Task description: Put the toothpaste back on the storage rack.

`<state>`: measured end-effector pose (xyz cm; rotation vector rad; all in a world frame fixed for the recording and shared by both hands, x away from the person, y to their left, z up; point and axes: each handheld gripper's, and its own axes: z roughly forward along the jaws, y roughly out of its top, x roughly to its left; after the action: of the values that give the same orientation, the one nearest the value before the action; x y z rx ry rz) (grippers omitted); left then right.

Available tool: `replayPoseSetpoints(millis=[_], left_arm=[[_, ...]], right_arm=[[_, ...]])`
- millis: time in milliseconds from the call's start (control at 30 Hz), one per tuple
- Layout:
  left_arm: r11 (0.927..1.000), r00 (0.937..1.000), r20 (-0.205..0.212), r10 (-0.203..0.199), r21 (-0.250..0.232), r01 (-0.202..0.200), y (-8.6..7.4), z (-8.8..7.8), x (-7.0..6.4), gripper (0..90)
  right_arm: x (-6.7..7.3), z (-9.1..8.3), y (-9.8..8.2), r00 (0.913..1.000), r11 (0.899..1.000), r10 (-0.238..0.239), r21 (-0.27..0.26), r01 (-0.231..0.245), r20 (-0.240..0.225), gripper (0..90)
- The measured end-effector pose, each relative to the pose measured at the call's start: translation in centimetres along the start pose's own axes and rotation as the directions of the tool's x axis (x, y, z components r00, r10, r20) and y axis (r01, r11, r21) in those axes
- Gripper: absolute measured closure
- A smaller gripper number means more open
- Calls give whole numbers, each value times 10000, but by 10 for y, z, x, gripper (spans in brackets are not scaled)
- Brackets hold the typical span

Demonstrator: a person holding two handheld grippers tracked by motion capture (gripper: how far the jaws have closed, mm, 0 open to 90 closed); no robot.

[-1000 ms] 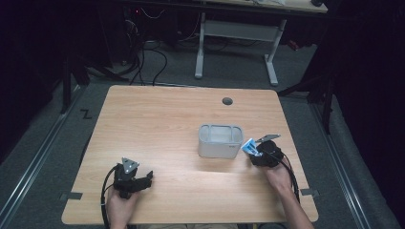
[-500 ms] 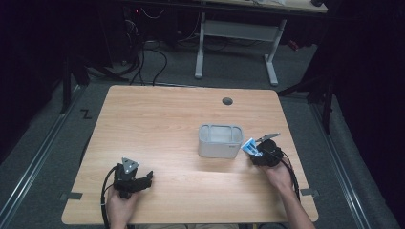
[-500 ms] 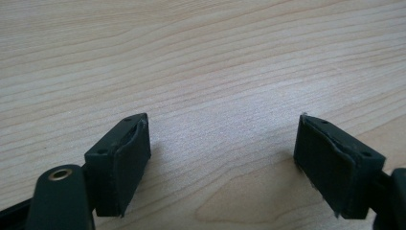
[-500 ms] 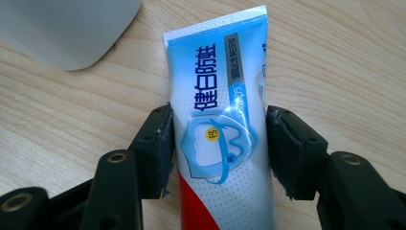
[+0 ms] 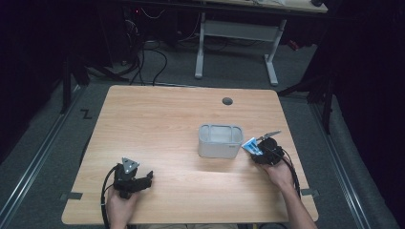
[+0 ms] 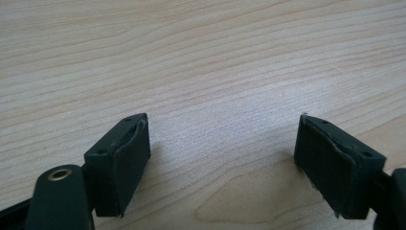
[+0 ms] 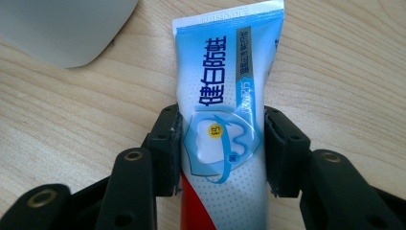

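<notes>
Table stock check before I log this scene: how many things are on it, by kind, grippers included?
Toothpaste tube: 1
Grey bin: 1
Grippers, left gripper and right gripper: 2
Total: 4

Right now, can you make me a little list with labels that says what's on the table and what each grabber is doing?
table: light wooden table, with a round hole near its far edge
container: grey bin, right of the middle
tube: blue and white toothpaste tube, lying flat beside the bin
right gripper: jaws have just been closing and now press both sides of the tube
left gripper: jaws wide apart, nothing between them, over bare wood
</notes>
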<state>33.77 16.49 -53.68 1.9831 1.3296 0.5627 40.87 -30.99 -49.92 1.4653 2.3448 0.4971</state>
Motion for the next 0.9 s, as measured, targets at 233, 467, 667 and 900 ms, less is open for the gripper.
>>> replayPoseSetpoints(millis=[233, 467, 667, 900], left_arm=[[10000, 10000, 5, -6, -2, 6, 0, 0, 0, 205], [10000, 10000, 23, -20, -6, 20, 0, 0, 0, 205], [10000, 10000, 44, -60, -39, 61, 0, 0, 1, 205], [10000, 10000, 37, -43, -4, 43, 0, 0, 1, 206]], right_arm=[[0, -4, 6, 9997, 9990, -237, 372, 234, 56, 638], [-6, -5, 4, 10000, 9997, 28, 258, -27, -20, 718], [-6, -7, 4, 9999, 9998, 56, 171, -54, -118, 727], [-10, -14, 1, 9981, 9993, 338, -110, -344, -514, 726]])
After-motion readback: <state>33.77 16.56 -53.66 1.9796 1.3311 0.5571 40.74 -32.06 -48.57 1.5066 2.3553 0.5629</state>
